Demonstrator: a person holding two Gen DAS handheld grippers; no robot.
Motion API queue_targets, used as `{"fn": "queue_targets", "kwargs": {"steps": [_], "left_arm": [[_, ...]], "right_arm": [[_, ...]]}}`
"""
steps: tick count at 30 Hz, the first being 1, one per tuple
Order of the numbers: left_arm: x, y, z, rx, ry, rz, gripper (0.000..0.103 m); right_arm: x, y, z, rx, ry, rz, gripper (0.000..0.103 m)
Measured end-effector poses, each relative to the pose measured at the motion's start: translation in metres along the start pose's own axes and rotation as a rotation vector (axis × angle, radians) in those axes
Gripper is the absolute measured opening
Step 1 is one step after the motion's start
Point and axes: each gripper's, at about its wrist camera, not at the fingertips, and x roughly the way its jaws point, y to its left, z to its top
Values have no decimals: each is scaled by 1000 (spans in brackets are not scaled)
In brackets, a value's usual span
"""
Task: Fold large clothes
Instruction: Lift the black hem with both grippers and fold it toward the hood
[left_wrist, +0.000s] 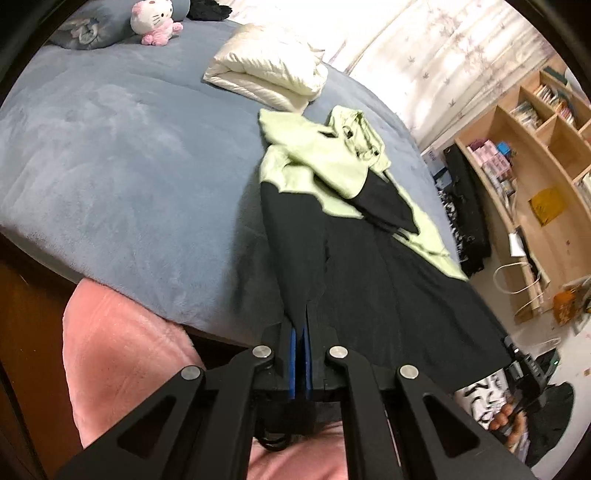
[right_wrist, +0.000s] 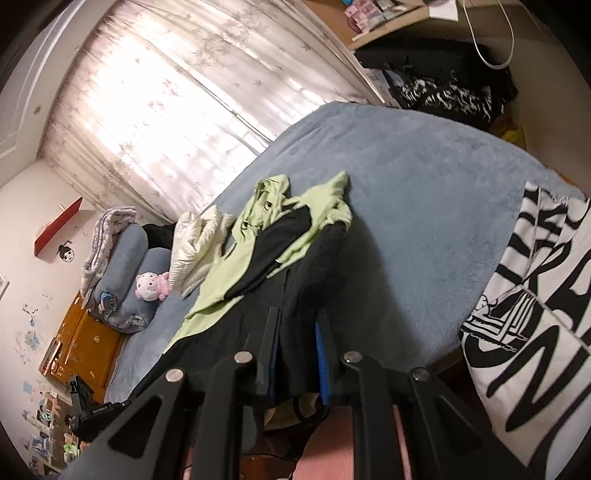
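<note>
A black and light-green hooded jacket (left_wrist: 343, 229) lies stretched along the blue bed, hood end far, black hem end near me. My left gripper (left_wrist: 303, 314) is shut on the jacket's black hem at one corner. In the right wrist view the same jacket (right_wrist: 258, 258) runs away from me, and my right gripper (right_wrist: 299, 317) is shut on black hem fabric bunched between its fingers. The right gripper and the hand holding it show at the lower right of the left wrist view (left_wrist: 524, 373).
The blue bed cover (left_wrist: 129, 166) spreads wide to the left. A folded cream jacket (left_wrist: 266, 74) and a plush cat (left_wrist: 155, 22) lie far on the bed. A pink blanket (left_wrist: 122, 369) is near me. Shelves (left_wrist: 535, 147) stand right. A black-and-white printed cloth (right_wrist: 535, 314) hangs at right.
</note>
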Motion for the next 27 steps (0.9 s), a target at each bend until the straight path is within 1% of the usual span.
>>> {"fn": "queue_targets", "kwargs": {"steps": [1,2,4,6,8,10,13,14,16,18,19,20,21,22,23,24,25,26,27], "left_arm": [[-6,-4,6,-12,-15,-23,0],[-10,-6,6,-18,-24,-34,0],[-15,-13,20,-39,-54,-63,0],[-19,-22,37,-40,-87,-58,1],[-16,-27,60,-53,-126,-60,1],[-8,-32,88,-66,-151,-58,1],[9,-40,134,-71,-183,-27,1],[18,-42,151,-72,-187,-17,1],[41,-46,189,-78,-198,18,1],[64,-49,221,-88,-204,45,2],[80,-50,243,-95,-209,61,2],[89,-50,255,-97,-210,64,6],[102,-52,276,-90,-224,76,12],[110,-52,290,-94,-246,89,28],[116,-51,298,-100,-261,89,49],[124,-47,312,-114,-289,81,57],[131,-43,320,-128,-306,89,66],[137,-41,324,-136,-313,104,68],[147,-38,330,-130,-303,124,68]], "right_arm": [[-2,3,3,-3,-4,3,16],[-3,5,5,-4,-8,6,16],[-1,8,14,1,-21,16,16],[3,10,25,12,-37,30,16],[13,11,46,29,-52,36,16],[27,14,70,37,-60,48,16],[49,20,106,23,-81,28,15],[62,22,125,23,-89,22,15],[81,21,152,36,-93,11,14],[108,21,186,29,-111,-23,10],[121,20,205,26,-127,-51,9],[133,19,219,28,-142,-75,9],[143,17,230,34,-154,-95,9],[158,11,246,50,-163,-114,10],[170,6,256,61,-161,-125,15],[181,3,264,63,-155,-136,33],[196,-1,271,59,-141,-148,46],[211,-4,274,52,-128,-159,65],[222,-7,275,43,-114,-166,68]]}}
